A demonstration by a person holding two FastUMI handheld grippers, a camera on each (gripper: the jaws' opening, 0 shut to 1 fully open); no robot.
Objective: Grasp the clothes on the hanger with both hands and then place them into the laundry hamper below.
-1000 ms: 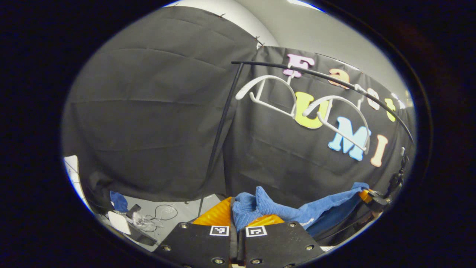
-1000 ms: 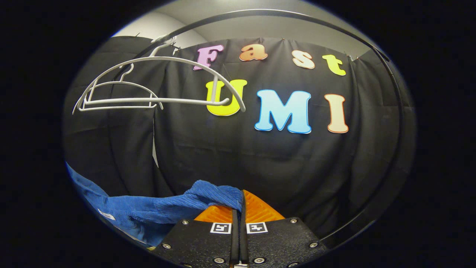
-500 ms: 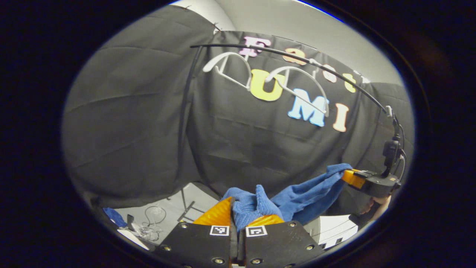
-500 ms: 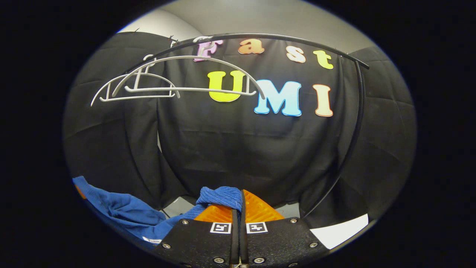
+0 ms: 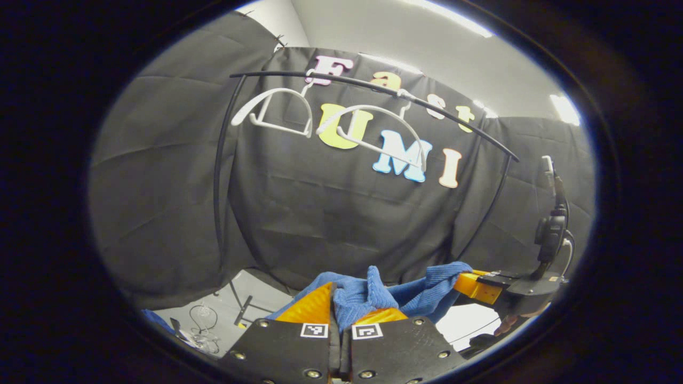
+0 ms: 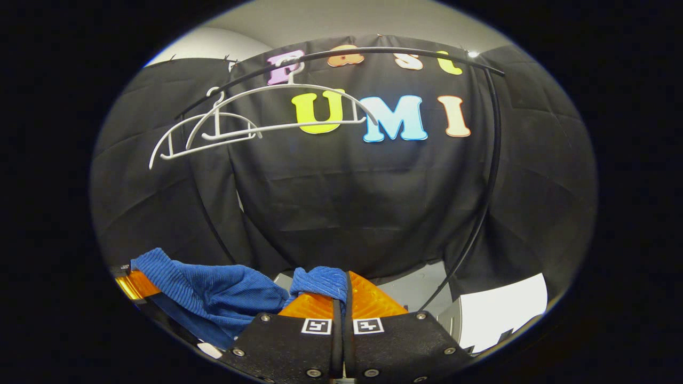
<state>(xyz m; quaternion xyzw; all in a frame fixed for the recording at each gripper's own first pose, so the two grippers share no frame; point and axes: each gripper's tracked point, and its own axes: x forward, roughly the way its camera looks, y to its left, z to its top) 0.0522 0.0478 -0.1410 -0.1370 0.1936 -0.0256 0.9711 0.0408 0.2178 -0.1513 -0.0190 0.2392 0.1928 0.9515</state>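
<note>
Left gripper view: blue garment (image 5: 421, 290) stretched between both grippers, each's jaws clamped on it.

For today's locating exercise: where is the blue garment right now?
The blue garment hangs low between both grippers, off the white hangers, pinched by the left gripper and right gripper.

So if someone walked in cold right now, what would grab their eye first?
The blue garment, stretched low between the two hand-held grippers: the left gripper pinches one bunched end and the right gripper pinches the other. Next, the two bare white hangers on the black rail, up high against the black cloth wall.
</note>
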